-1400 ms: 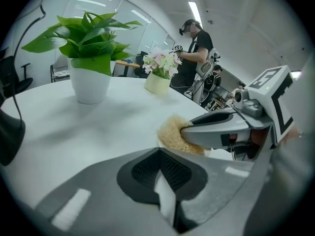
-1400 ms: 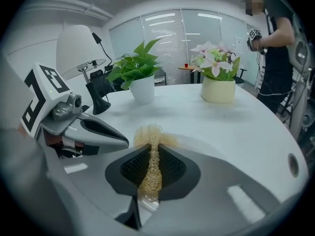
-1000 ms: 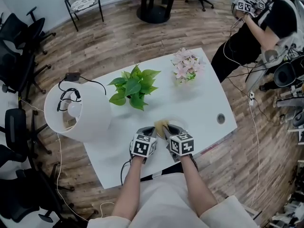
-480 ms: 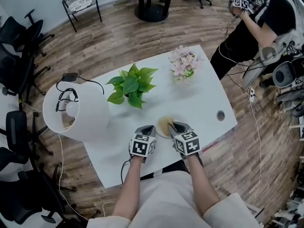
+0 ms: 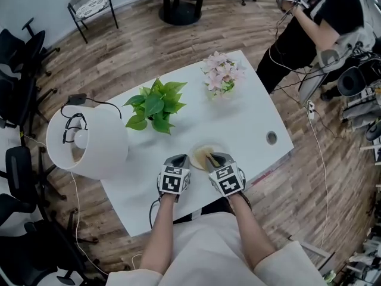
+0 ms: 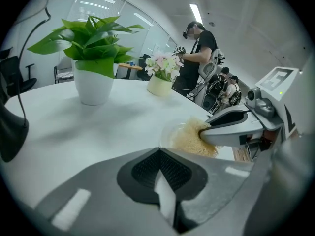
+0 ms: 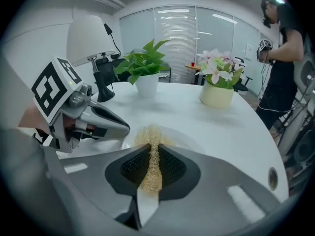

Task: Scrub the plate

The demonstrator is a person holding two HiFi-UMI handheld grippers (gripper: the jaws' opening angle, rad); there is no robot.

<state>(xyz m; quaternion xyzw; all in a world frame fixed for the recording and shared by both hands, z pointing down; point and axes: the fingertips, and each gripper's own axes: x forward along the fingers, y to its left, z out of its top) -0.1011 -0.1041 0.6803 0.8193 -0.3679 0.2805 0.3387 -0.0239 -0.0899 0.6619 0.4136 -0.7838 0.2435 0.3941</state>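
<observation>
A pale plate (image 5: 198, 149) lies on the white table (image 5: 250, 118) near its front edge. My right gripper (image 5: 212, 159) is shut on a straw-coloured fibre scrubber (image 7: 150, 134), which presses on the plate (image 7: 191, 140). In the left gripper view the scrubber (image 6: 189, 139) covers much of the plate (image 6: 166, 133), held at the tip of the right gripper (image 6: 206, 132). My left gripper (image 6: 158, 154) is shut with nothing seen between its jaws. It rests just left of the plate, its tip (image 7: 124, 128) by the rim.
Behind the plate stand a green potted plant (image 5: 153, 106) and a pot of pink flowers (image 5: 221, 75). A white lamp (image 5: 86, 140) overhangs the table's left end. A cable hole (image 5: 271, 137) sits at the right. A person (image 5: 324, 19) stands at the far right.
The right gripper and scrubber have shifted slightly to the right over the plate and partly back. The left gripper stays beside the plate. The head view has drifted.
</observation>
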